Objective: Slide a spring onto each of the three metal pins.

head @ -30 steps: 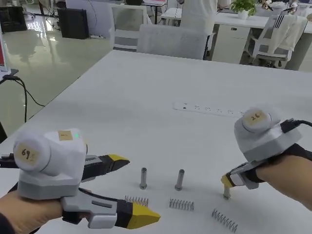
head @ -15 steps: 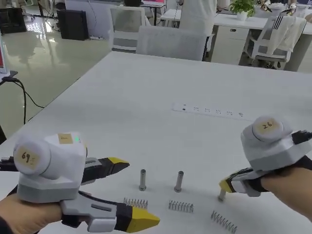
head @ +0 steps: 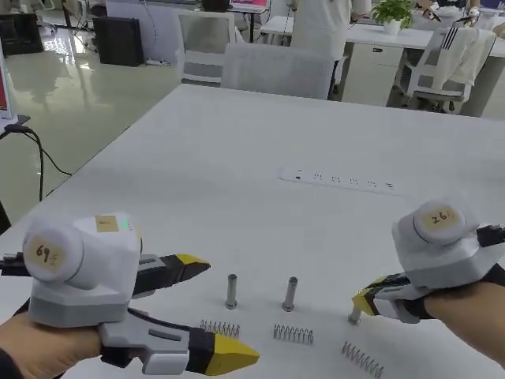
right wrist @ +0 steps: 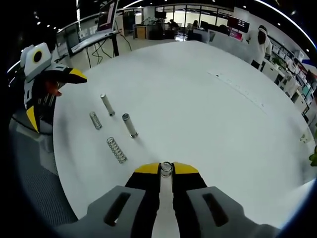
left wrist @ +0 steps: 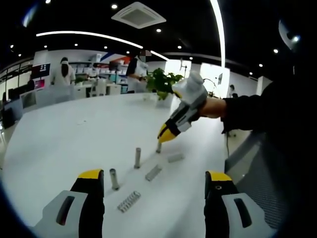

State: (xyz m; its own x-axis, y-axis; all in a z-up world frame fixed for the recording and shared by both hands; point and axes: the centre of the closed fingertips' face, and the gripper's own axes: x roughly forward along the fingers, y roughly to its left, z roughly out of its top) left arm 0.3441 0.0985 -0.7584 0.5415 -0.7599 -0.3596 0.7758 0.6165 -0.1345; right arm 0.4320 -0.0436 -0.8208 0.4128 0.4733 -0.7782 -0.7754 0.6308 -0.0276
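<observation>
**Head view.** The left hand-held gripper [head: 221, 309] sits low on my left, jaws wide apart and holding nothing. The right hand-held gripper [head: 361, 300] is closed on the top of the right pin [head: 355, 317], which stands on the tabletop [head: 260, 181]. The left pin [head: 231, 290] and middle pin [head: 291, 292] stand upright and free, in a row with it. Three springs lie flat just on my side of the pins: left spring [head: 219, 326], middle spring [head: 293, 332], right spring [head: 363, 358]. No pin carries a spring.

**Left gripper view.** Beyond the open jaws, the pins recede in a line toward the right hand-held gripper [left wrist: 167, 135]. The left spring [left wrist: 129, 201] is the nearest item, just ahead of the jaw tips.

**Right gripper view.** The jaws meet around the right pin [right wrist: 166, 168], seen from its top end.

**Governing relation.** Each spring's long axis is horizontal and each pin's is vertical. My free gripper is the left one, and the left spring lies closest to it. I judge that a spring must be gripped and turned upright above a pin before it will slide on.
</observation>
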